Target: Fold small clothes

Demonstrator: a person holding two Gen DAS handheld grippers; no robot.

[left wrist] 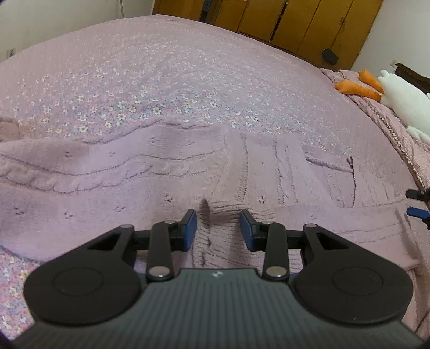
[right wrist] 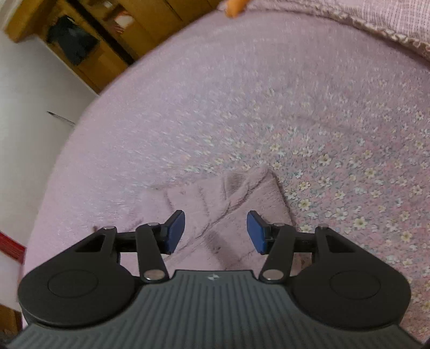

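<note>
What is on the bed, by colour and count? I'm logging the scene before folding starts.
Lilac: 1, the knit sweater
Orange: 2, the plush pieces and
White: 1, the plush toy
Total: 4, all lying on the floral bedspread

a pink floral bedspread (left wrist: 166, 80) covers the bed wall to wall. wooden wardrobe doors (left wrist: 309, 24) stand behind it, with a small black object (left wrist: 330, 55) in front of their lower right section. at the right edge, an orange item (left wrist: 357, 87) lies beside a white plush toy (left wrist: 405, 99) on a quilted pink cover (left wrist: 387, 118). the right wrist view shows a white wall (right wrist: 32, 107) and a red object (right wrist: 10, 245) at the left margin; identity unclear.
</note>
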